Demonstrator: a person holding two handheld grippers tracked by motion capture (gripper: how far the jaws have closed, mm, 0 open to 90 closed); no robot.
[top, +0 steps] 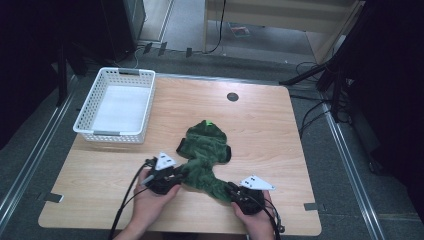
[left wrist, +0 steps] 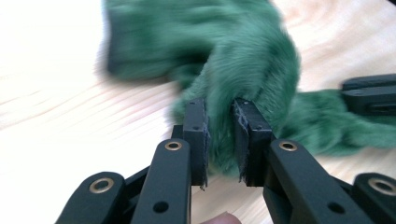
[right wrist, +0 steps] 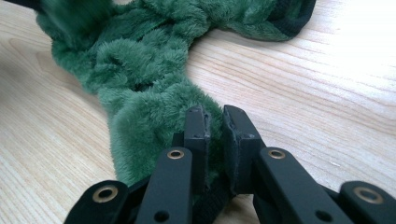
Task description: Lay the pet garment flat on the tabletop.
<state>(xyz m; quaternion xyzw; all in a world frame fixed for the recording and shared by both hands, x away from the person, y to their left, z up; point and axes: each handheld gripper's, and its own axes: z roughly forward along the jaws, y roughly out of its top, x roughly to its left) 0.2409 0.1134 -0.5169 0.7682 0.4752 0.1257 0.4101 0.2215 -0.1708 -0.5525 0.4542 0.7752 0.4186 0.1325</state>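
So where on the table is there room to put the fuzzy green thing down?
Bare wood lies right of the green fuzzy cloth, out to the table edge, and in the front left corner below the white basket. The front middle is crowded: the left tongs and right tongs both pinch the cloth there.

Basket (top: 116, 105) lies left of and behind the garment (top: 205, 155).

Your only obstacle on the tabletop (top: 260, 120) is the white plastic basket (top: 116, 105) at the far left corner, its walls standing up. The green fleece garment (top: 205, 150) sprawls low across the middle toward the near edge. You can pass freely along the right side and far right corner.
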